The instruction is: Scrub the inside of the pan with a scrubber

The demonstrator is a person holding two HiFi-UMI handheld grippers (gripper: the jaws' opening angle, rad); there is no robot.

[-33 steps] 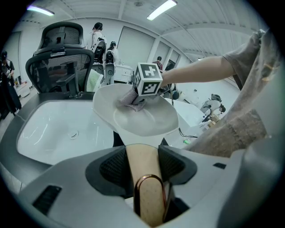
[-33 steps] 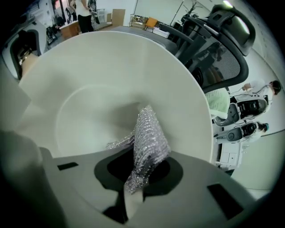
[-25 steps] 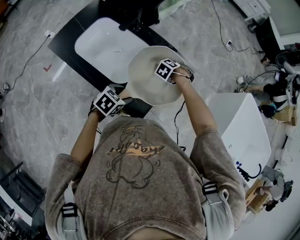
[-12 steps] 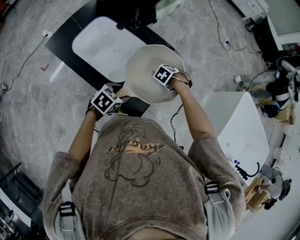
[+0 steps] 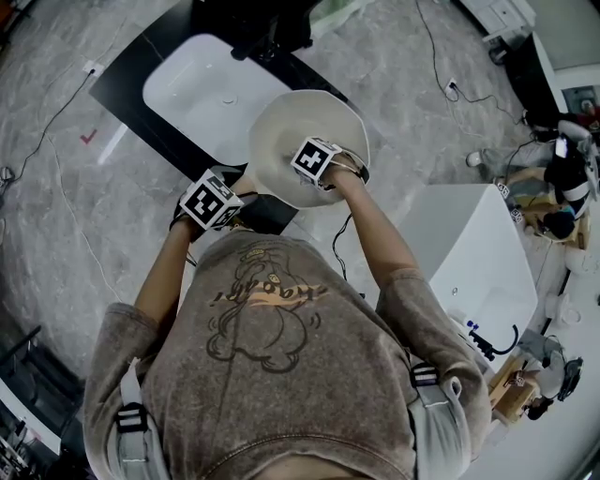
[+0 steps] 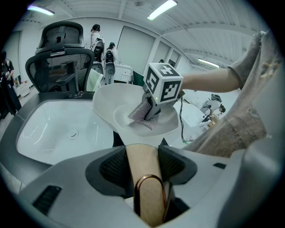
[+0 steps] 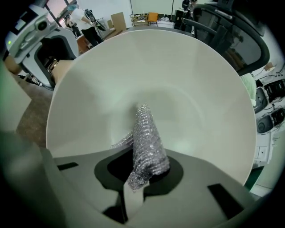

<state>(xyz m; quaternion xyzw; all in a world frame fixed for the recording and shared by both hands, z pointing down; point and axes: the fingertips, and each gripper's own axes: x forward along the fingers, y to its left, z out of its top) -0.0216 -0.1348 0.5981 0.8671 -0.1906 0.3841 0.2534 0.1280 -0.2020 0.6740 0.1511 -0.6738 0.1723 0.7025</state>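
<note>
No word or number can be read anywhere. The shirt (image 5: 267,375) carries a line of script across a drawn figure, too small and warped to make out. The left marker cube (image 5: 211,200) and the right marker cube (image 5: 314,157) show only black-and-white square patterns. A red tick-like mark (image 5: 89,136) sits on the floor (image 5: 56,216), far left.

Grey marble-look floor (image 5: 56,234) with cables (image 5: 454,86) trailing across it and a small red mark (image 5: 89,136). A white sink (image 5: 187,89) sits in a black counter (image 5: 127,80). White cabinet (image 5: 478,253) at right, with a cluttered bench past it. Black mesh office chair (image 6: 55,60) behind the sink. White walls (image 6: 133,49). Ceiling strip lights (image 6: 162,9) are on, the room is bright. People (image 6: 95,35) stand far back by the wall.
</note>
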